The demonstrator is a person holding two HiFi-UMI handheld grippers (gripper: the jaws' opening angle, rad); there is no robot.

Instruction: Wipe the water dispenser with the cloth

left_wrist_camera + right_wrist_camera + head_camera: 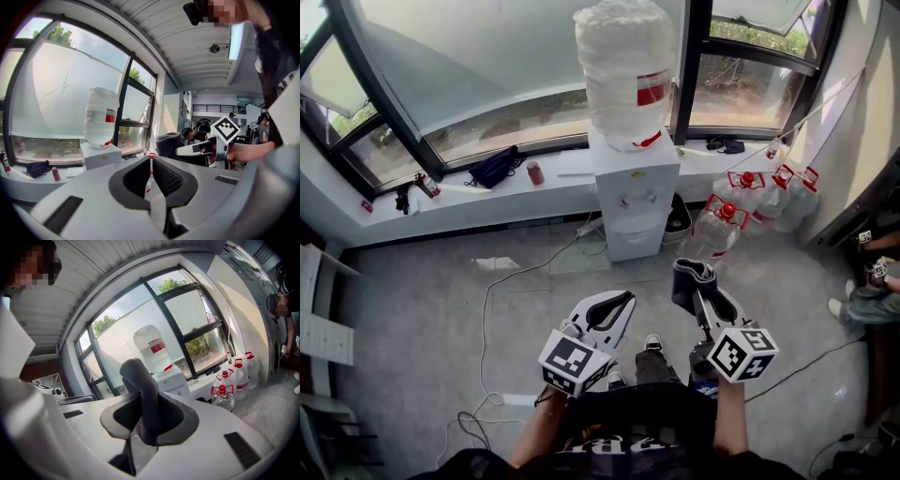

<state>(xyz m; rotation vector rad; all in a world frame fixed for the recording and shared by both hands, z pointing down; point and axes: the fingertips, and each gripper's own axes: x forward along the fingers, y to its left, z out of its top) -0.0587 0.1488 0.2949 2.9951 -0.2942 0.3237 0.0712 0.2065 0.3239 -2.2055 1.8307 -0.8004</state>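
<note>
The white water dispenser (636,202) stands against the window ledge, with a wrapped bottle (623,70) on top. It is more than a step ahead of both grippers. My right gripper (694,292) is shut on a dark grey cloth (691,279), which sticks up from between the jaws (143,390). The left gripper (614,307) is shut and holds nothing; its pads almost meet in the left gripper view (151,164). From the right gripper view the dispenser (174,380) shows just behind the cloth. In the left gripper view the dispenser (101,157) sits to the left, and the cloth (168,143) to the right.
Several water jugs with red caps (750,202) stand on the floor right of the dispenser, with a black bin (679,220) between. A dark bag (494,167) and a red can (534,172) lie on the ledge. Cables (487,309) cross the floor. A person (872,291) sits far right.
</note>
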